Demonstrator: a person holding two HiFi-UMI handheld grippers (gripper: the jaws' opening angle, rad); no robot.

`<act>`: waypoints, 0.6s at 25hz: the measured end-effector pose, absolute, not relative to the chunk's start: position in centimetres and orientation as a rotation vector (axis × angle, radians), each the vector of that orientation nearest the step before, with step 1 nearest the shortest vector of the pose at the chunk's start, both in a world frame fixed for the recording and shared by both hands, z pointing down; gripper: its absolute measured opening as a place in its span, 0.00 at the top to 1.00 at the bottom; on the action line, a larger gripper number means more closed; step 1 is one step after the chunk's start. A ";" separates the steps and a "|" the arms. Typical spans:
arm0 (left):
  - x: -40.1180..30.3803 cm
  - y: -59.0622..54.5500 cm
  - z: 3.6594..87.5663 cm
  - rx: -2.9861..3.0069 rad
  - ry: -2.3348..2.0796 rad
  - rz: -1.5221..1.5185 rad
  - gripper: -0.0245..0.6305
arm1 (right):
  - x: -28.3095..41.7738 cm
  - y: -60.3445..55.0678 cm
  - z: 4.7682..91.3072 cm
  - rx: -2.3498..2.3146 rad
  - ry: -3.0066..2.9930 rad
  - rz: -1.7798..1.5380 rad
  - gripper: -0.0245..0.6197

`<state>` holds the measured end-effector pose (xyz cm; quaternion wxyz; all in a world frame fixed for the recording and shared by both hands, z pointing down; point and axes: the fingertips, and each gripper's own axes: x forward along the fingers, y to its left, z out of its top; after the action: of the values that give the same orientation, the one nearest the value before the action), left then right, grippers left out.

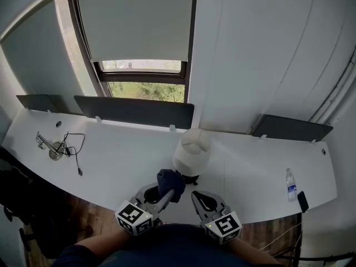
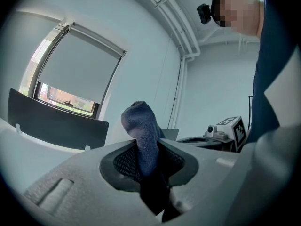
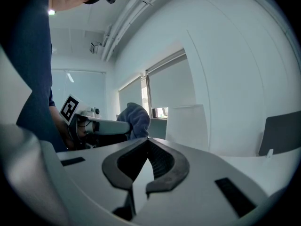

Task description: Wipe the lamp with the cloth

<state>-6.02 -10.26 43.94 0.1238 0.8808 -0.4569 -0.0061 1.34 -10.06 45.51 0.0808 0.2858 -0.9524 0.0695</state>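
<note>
A lamp with a white drum shade (image 1: pixel 192 151) stands on the white desk (image 1: pixel 122 154), near its front edge. Just left of the shade hangs a dark blue cloth (image 1: pixel 171 182), bunched up, with my left gripper (image 1: pixel 162 197) shut on it. In the left gripper view the cloth (image 2: pixel 141 121) sticks up between the jaws of the left gripper (image 2: pixel 148 147). My right gripper (image 1: pixel 201 197) is below the lamp, its tips touching with nothing between them. The right gripper view shows that gripper (image 3: pixel 147 140), the shade (image 3: pixel 187 126) ahead and the cloth (image 3: pixel 134 119) to the left.
Dark divider panels (image 1: pixel 133 111) line the desk's back edge under a window (image 1: pixel 146 89). A metal fitting with a black cable (image 1: pixel 55 148) lies at the far left. A water bottle (image 1: pixel 291 183) and a dark phone (image 1: pixel 302 201) are at the right end.
</note>
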 end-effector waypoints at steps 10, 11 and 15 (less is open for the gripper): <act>-4.9 -9.1 44.5 2.579 -1.300 -0.008 0.81 | 1.6 -9.6 45.7 0.828 -2.848 0.191 0.95; -4.9 -9.1 44.4 2.581 -1.299 -0.008 0.81 | 1.5 -9.6 45.7 0.822 -2.849 0.186 0.95; -5.0 -9.0 44.6 2.592 -1.301 -0.009 0.81 | 1.2 -9.3 45.5 0.800 -2.854 0.182 0.95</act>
<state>-4.96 -8.97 44.56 0.1202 0.8873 -0.4453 -0.0032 1.24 -9.31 45.50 0.0860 0.2683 -0.9576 0.0610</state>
